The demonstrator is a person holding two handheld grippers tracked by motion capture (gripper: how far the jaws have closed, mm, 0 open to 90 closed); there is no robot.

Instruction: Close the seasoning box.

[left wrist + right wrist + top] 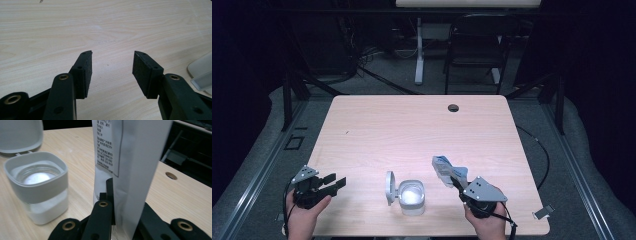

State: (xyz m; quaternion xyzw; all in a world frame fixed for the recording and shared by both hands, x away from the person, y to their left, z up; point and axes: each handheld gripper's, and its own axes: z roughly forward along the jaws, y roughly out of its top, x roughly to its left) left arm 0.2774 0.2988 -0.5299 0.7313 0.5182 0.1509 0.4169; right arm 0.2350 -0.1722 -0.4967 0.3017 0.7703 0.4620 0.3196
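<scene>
**Inspector:** Start with the right gripper. What is its condition?

**Assistant:** Its jaws are clamped flat on a packet, a white and pale blue pouch with a printed label of small text on its face. The packet stands up out of the jaws and leans toward the open container. I judge it is held that way so its top end can be brought over the opening for pouring.

**Inspector:** Location of the packet?

**Assistant:** Lifted off the table, near the front edge, right of the middle, just beside the container but apart from it.

**Inspector:** And the container?

**Assistant:** It stands upright close to the front edge, about midway along it. It is square with rounded corners, a grey collar over a clear body, and some white powder lies in the bottom. Its lid is hinged back on the left side, which leaves the mouth free on the packet's side.

**Inspector:** The left gripper?

**Assistant:** Jaws spread wide with nothing between them, near the front left corner, well apart from the container. It points toward the container, probably ready to steady it.

**Inspector:** Anything else on the surface?

**Assistant:** A round cable hole near the far edge.
</scene>
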